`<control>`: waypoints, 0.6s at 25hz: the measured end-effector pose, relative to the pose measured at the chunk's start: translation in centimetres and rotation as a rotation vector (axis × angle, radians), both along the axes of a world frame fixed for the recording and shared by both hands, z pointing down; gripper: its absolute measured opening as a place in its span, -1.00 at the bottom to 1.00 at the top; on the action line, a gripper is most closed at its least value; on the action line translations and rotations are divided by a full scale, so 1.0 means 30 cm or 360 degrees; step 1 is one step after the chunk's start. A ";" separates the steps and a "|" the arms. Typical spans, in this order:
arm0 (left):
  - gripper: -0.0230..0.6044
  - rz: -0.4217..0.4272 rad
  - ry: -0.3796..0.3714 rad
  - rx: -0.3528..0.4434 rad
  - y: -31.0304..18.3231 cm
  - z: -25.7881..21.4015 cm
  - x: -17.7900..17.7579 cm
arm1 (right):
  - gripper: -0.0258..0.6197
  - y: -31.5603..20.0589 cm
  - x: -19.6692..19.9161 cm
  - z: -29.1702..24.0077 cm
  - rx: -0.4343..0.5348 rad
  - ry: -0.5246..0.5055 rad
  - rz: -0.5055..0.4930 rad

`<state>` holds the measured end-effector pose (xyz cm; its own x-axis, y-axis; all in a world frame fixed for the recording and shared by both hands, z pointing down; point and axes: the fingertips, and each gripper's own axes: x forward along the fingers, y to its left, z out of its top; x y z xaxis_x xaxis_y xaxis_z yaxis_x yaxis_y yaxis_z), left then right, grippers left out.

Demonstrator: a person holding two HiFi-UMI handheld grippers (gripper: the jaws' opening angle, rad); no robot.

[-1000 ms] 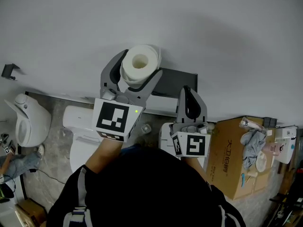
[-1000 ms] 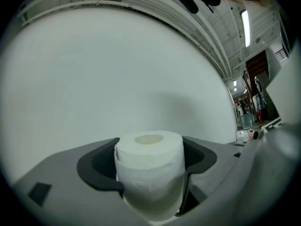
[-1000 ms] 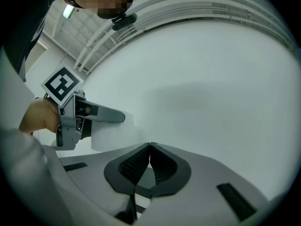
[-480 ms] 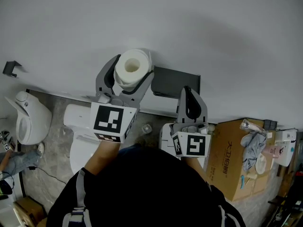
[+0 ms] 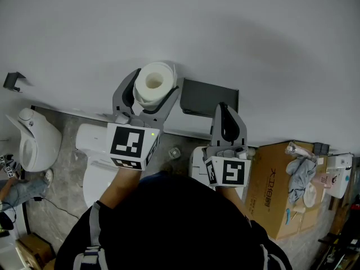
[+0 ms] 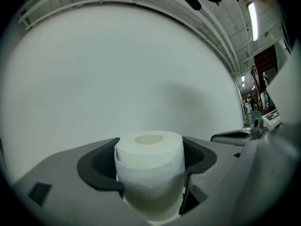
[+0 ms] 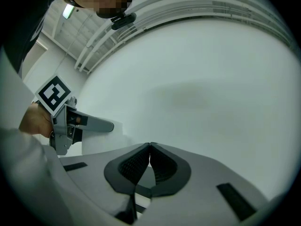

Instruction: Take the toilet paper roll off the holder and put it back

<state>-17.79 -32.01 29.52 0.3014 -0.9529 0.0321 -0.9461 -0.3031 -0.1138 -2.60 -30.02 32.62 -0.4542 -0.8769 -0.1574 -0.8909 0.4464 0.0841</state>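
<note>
Between the jaws of my left gripper (image 5: 155, 84) sits the toilet paper roll (image 5: 151, 81), clamped by its sides with its core upright. Just right of it on the wall (image 5: 264, 38) is the holder (image 5: 209, 98); my right gripper (image 5: 222, 112) hangs clenched and empty close by that.

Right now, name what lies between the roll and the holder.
Only one jaw of the left gripper, which holds the roll beside the holder; head view shows it.

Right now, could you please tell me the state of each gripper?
Left gripper: closed on the roll.
Right gripper: closed, holding nothing.
</note>
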 end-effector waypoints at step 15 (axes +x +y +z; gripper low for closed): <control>0.32 0.0008 -0.0005 -0.0020 -0.003 0.009 -0.007 | -0.85 -0.013 -0.014 0.010 -0.0023 0.0009 -0.0024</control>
<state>-17.99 -32.11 29.78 0.3059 -0.9510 0.0448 -0.9443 -0.3091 -0.1128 -3.03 -30.43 32.91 -0.4683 -0.8720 -0.1421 -0.8835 0.4610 0.0828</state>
